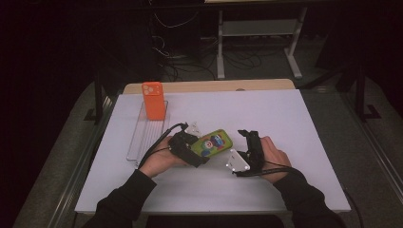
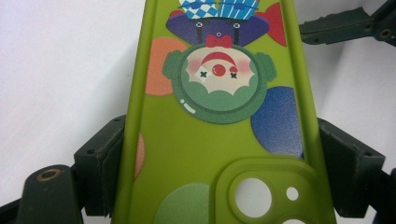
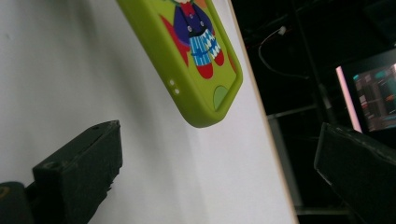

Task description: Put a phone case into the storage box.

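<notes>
Green phone case is lying lengthwise between the left gripper's fingers, which are pinching its long edges; the right gripper, fingers spread, is waiting just beside its far end.

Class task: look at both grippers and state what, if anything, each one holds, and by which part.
The left gripper holds the green clown phone case across its two long side edges, near the camera-cutout end. The right gripper stands open, holding nothing.

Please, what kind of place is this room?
Probably a lab or recording workshop, not a home. A white table stands in a dark room, loose cables lie on the floor behind it, and a lit screen glows at the side.
</notes>
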`<state>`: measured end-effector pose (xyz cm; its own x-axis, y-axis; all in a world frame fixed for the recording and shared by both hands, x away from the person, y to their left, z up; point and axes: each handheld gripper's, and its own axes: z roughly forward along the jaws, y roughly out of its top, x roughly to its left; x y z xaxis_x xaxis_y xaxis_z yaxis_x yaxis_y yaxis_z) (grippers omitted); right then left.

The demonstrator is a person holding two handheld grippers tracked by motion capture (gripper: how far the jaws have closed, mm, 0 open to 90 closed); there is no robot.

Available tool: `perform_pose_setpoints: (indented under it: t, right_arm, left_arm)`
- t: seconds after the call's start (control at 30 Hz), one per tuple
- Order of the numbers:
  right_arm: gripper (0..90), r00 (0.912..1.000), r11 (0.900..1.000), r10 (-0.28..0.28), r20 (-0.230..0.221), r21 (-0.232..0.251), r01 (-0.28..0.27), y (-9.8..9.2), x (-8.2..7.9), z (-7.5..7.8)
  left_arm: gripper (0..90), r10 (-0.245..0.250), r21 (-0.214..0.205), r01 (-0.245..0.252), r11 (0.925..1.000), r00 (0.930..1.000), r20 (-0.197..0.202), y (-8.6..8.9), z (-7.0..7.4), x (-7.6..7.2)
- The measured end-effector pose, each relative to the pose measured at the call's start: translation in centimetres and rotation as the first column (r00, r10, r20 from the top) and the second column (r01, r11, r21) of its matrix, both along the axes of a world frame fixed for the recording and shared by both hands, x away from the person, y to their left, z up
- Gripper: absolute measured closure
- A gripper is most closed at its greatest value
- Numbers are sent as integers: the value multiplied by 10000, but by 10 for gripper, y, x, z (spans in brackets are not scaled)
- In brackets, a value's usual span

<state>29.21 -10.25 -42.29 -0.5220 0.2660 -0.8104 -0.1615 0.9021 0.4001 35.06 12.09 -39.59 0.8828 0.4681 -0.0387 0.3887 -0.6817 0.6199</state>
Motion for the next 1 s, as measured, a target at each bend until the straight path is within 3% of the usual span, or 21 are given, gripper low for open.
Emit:
perform_pose_setpoints:
  t: [0.07, 0.2, 0.23, 0.27, 0.5, 0.53, 0.6, 0.63, 0.67, 0.73, 0.77, 0.8, 1.0]
  right_arm:
    - [1, 9996, 9997, 30, 268, -222, -24, 2, -1, -2]
    - [1, 9958, 9961, 258, 875, -863, -182, 5, -3, -6]
    - [2, 9942, 9959, 286, 1033, -880, -195, 6, -3, -7]
    - [3, 9949, 9959, 190, 990, -896, -101, 7, -4, -8]
    - [45, 9873, 9926, 522, 1502, -1160, -349, 13, -6, -10]
    - [55, 9882, 9932, 484, 1450, -1119, -323, 14, -7, -10]
    - [74, 9865, 9923, 530, 1552, -1187, -347, 16, -7, -12]
    - [91, 9862, 9923, 514, 1575, -1194, -326, 16, -8, -12]
    - [110, 9796, 9877, 836, 1828, -1456, -571, 16, -6, -11]
    - [138, 9768, 9853, 861, 1962, -1619, -544, 17, -6, -11]
    - [160, 9762, 9873, 807, 2014, -1510, -504, 18, -7, -12]
    - [189, 9729, 9861, 879, 2140, -1570, -546, 18, -7, -12]
    - [350, 9699, 9825, 875, 2274, -1805, -464, 22, -10, -15]
  left_arm:
    - [155, -184, 236, 183, 9996, 9998, 30, 2, 2, 2]
    - [154, -136, 235, 136, 9996, 9999, 22, 0, 3, 3]
    - [155, -15, 120, 16, 9999, 10000, -66, -1, 3, 4]
    - [155, -198, 381, 200, 9991, 9998, -45, -1, 5, 6]
    - [154, -140, 154, 143, 9998, 9996, -226, -8, 10, 10]
    - [154, -329, 325, 336, 9989, 9993, -191, -8, 12, 11]
    - [155, -144, 87, 146, 9999, 9996, -243, -11, 11, 10]
    - [154, -390, 352, 397, 9986, 9990, -229, -11, 12, 11]
    - [154, -376, 301, 382, 9988, 9991, -206, -12, 12, 10]
    - [154, -261, 81, 263, 9996, 9992, -302, -16, 11, 9]
    - [154, -499, 282, 506, 9983, 9984, -260, -15, 13, 10]
    - [154, -468, 209, 474, 9987, 9985, -290, -17, 12, 9]
    - [154, -688, 338, 696, 9970, 9973, -258, -19, 13, 7]
